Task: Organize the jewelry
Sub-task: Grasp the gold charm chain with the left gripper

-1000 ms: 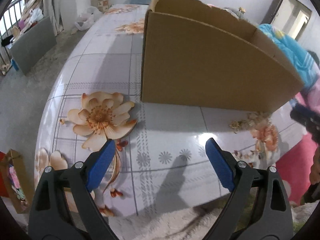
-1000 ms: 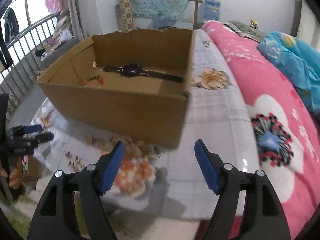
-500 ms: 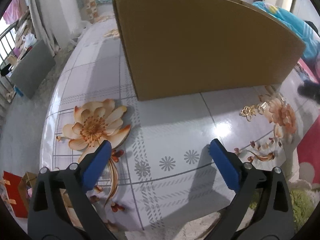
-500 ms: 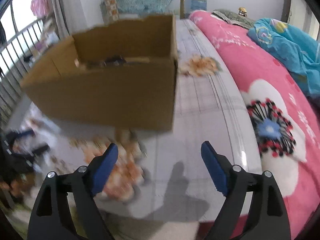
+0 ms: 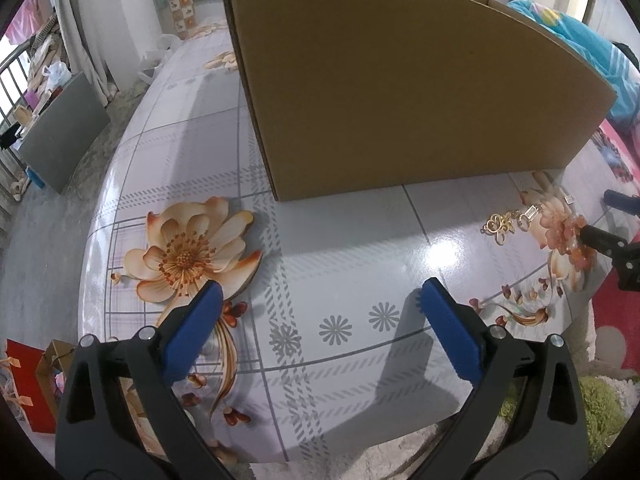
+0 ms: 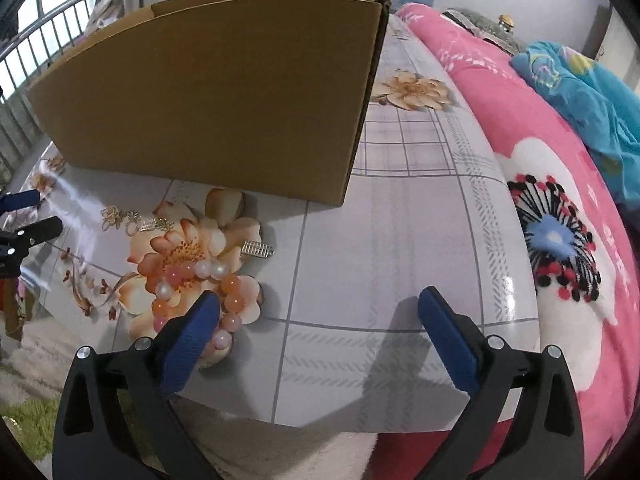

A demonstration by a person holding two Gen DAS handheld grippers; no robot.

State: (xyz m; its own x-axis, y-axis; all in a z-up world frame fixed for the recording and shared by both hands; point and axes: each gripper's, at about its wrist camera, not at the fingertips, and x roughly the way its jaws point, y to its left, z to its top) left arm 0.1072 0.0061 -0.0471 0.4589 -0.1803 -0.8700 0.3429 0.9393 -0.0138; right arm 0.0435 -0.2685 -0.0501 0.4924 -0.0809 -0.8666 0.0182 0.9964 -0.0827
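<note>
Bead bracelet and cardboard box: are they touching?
Apart. The right wrist view shows the bead bracelet lying on the tablecloth's printed flower, with a band of bare table and a small silver piece between it and the cardboard box.

The cardboard box [image 6: 224,96] shows only its outer walls in both views, its inside hidden. The right gripper's blue pad [image 6: 192,340] covers part of the bead bracelet [image 6: 200,280]. The gold jewelry [image 5: 506,224] is too small to identify
</note>
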